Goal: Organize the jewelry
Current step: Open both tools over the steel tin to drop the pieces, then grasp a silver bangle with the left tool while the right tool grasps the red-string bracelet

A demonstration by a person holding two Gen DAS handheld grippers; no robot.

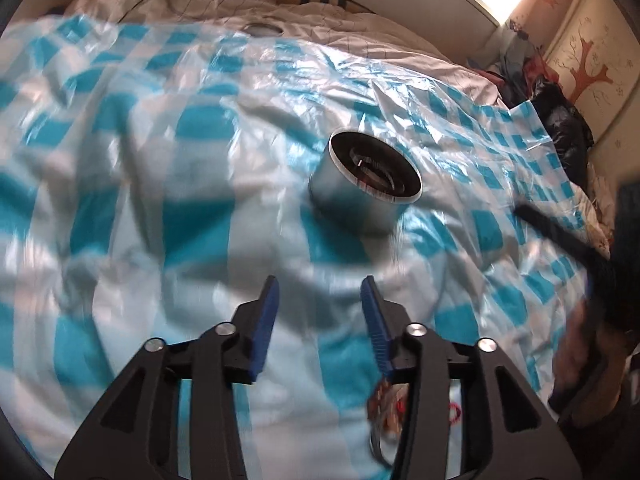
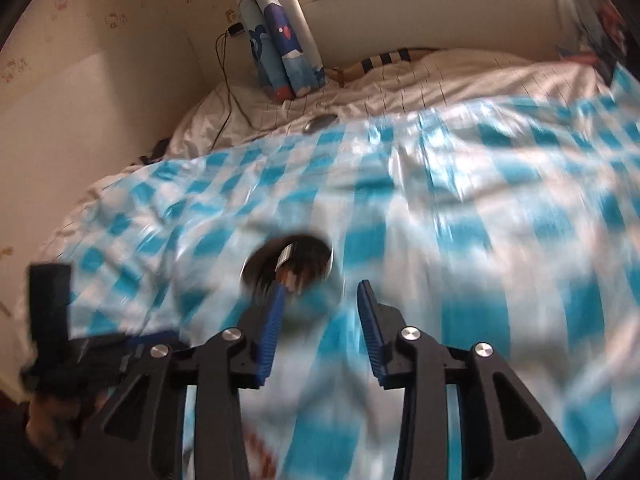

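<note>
Both grippers, left (image 1: 319, 286) and right (image 2: 322, 292), have jaws apart and empty. Beyond them, a round jewelry tin (image 1: 362, 182) stands upright on the blue-checked plastic sheet (image 1: 160, 160), its mouth pointing up, slightly tilted.

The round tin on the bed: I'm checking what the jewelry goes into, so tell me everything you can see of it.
The round tin is a short silvery cylinder, metal by its look, with a pale rim and a dark interior. It has no lid on and stands slightly tilted on the blue-and-white checked plastic sheet. Something shiny lies inside, too blurred to name. The left gripper is open, short of it and not touching. In the right wrist view the tin sits just past the open right gripper.
</note>
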